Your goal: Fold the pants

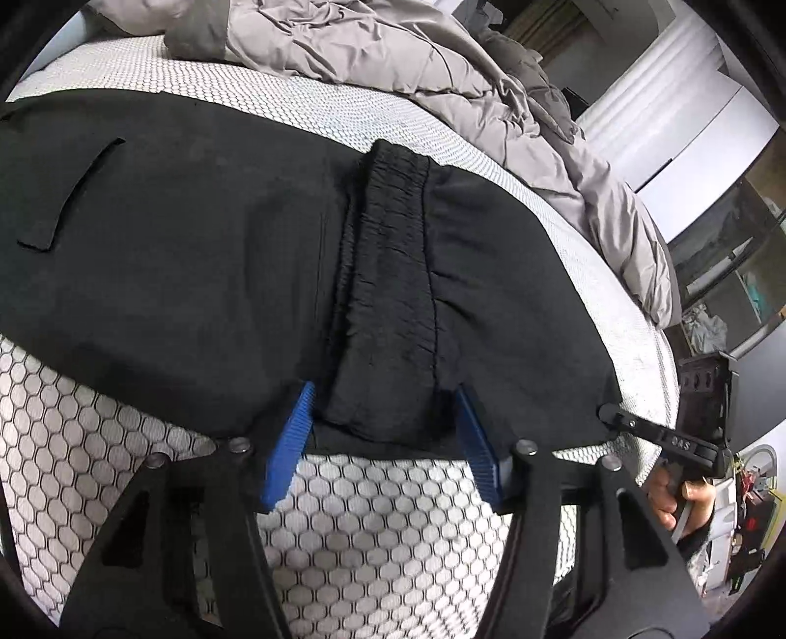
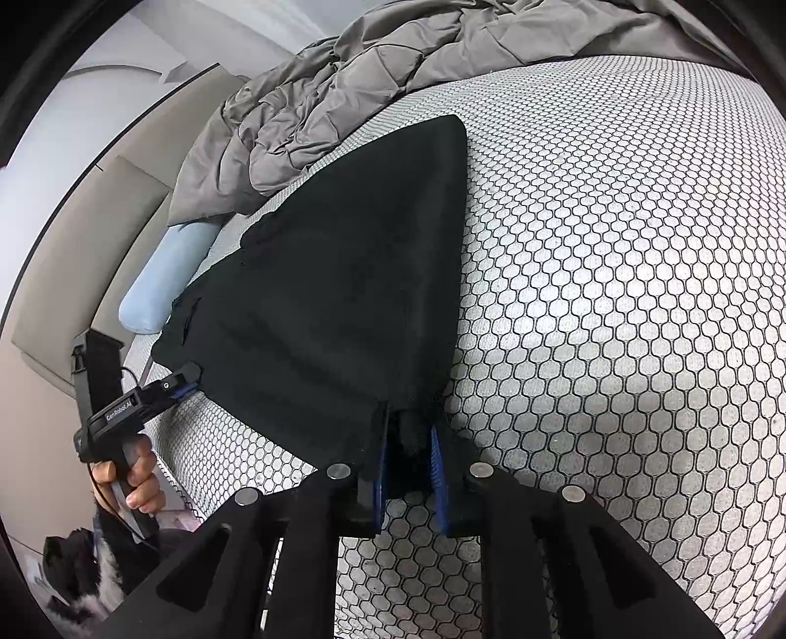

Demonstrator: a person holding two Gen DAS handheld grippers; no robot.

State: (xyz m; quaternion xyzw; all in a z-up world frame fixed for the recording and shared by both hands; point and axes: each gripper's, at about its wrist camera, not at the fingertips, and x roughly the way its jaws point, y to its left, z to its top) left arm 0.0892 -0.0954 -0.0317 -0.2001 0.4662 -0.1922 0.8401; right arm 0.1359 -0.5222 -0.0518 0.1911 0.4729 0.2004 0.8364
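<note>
Left gripper point(image 1: 383, 422) loosely astride pants point(image 1: 196, 255) waistband, right gripper point(image 2: 410, 442) clamping pants hem.

- "GenRobot.AI", white lettering on the side of the left gripper point(image 2: 189, 383) body, seen from the right wrist view
- "DAS", small embossed mark on the right gripper point(image 1: 606, 413) body; reading uncertain

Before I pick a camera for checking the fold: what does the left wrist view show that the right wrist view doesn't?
Left wrist view only: the pants' gathered waistband and a pocket slit. Right wrist view only: a pale blue pillow beside the pants. Both: black pants on the honeycomb mattress and the grey quilt.
</note>
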